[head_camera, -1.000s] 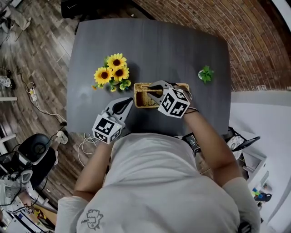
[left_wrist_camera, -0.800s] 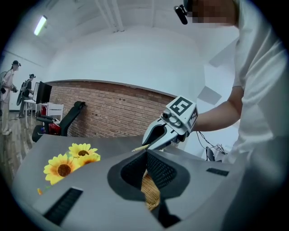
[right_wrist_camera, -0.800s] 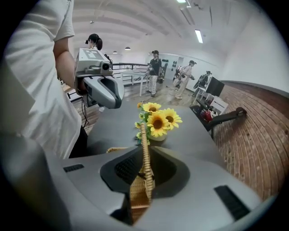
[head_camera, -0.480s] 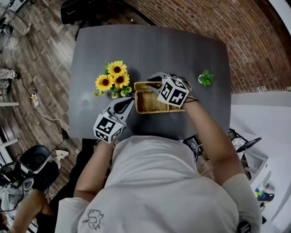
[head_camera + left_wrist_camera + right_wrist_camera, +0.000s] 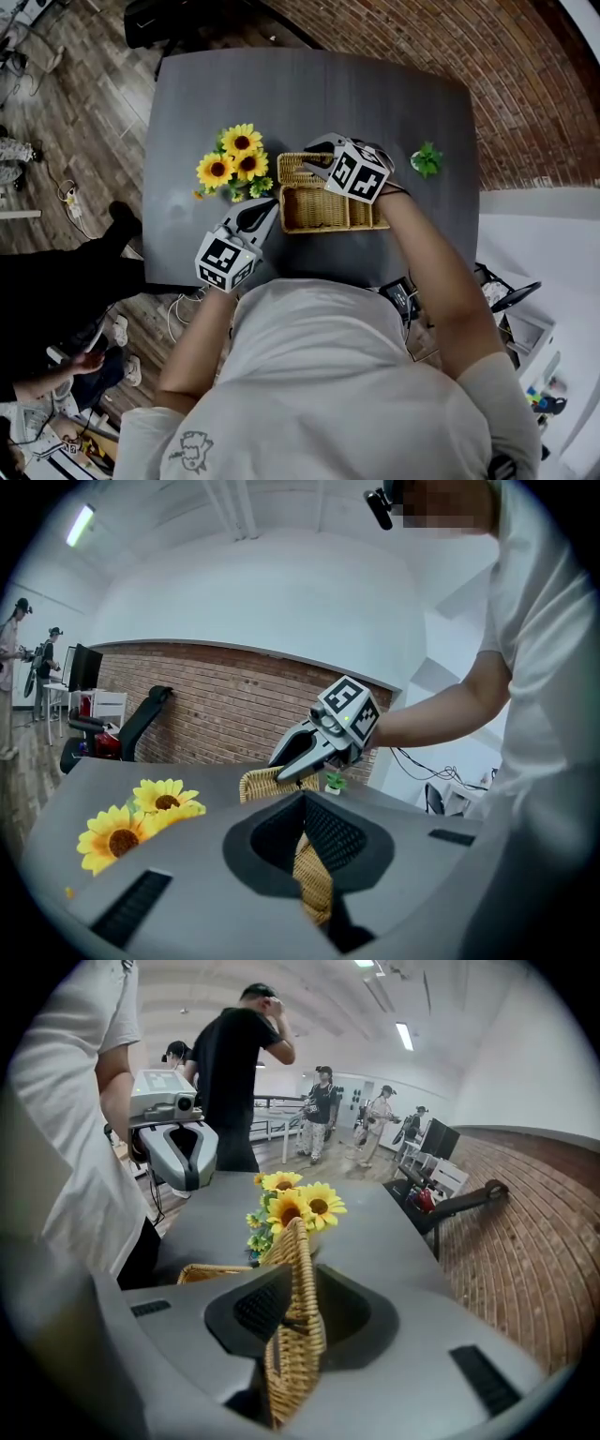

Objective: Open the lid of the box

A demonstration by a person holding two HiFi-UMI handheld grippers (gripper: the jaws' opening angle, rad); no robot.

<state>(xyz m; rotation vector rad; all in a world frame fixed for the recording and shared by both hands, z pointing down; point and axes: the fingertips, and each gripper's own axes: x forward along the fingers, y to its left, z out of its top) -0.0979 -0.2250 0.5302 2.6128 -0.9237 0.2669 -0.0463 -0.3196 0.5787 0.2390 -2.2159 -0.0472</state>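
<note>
A wicker box (image 5: 333, 211) stands in the middle of the grey table (image 5: 394, 103). Its lid (image 5: 296, 169) is swung up on edge at the far left side, so the inside shows. My right gripper (image 5: 314, 167) is shut on the lid's edge (image 5: 295, 1335); its jaws have just been opening a little, with the lid still between them. My left gripper (image 5: 267, 211) is shut on the box's near left wall (image 5: 314, 883). The left gripper view shows the right gripper (image 5: 300, 761) above the raised lid (image 5: 262, 782).
A bunch of sunflowers (image 5: 234, 164) lies just left of the box, close to the lid. A small green plant (image 5: 425, 157) stands to the right. A brick wall runs behind the table. Several people stand on the floor to the left.
My right gripper moved toward the far side of the box and carried the lid up with it, baring the inside. The left gripper stayed at the box's near left wall.
</note>
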